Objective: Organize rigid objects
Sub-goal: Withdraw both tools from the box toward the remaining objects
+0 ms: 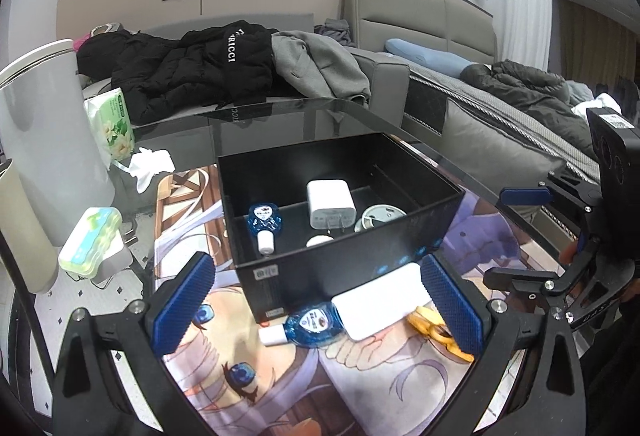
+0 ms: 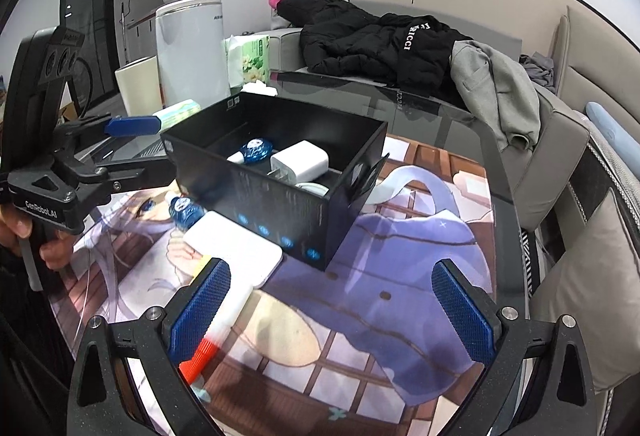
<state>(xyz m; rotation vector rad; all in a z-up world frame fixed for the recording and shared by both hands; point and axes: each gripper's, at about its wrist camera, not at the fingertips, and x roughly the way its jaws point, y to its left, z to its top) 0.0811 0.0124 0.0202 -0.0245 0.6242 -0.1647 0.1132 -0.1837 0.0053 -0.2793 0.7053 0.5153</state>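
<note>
Your two hand-held grippers, left (image 1: pixel 316 306) and right (image 2: pixel 332 312), both spread and empty, black box (image 1: pixel 344 268) at twelve o'clock.

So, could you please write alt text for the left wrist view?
An open black box on a printed desk mat holds a white charger and a small blue bottle. In front of it lie another blue bottle and a flat white block, between the open left hand-held gripper pads.
</note>
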